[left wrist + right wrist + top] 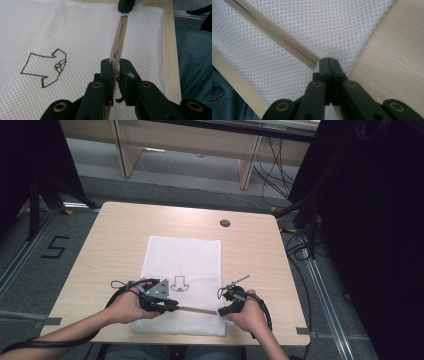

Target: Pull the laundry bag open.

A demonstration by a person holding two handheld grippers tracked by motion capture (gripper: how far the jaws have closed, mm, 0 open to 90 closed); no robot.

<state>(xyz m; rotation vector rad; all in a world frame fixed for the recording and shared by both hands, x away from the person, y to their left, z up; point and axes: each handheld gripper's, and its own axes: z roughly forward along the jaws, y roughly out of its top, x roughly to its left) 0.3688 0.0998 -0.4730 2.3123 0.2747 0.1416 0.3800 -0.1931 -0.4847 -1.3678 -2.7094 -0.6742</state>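
Mesh bag (182,270), white, lies flat on the desk (110,235), with its beige zipper (196,310) running along the edge nearest you. At the zipper's left end, your left hand-held gripper (115,67) has its jaws nearly together, pinching the zipper where its tape bunches. At the zipper's right end, by the bag's corner, your right hand-held gripper (328,65) has its jaws pressed fully together on the mesh edge.
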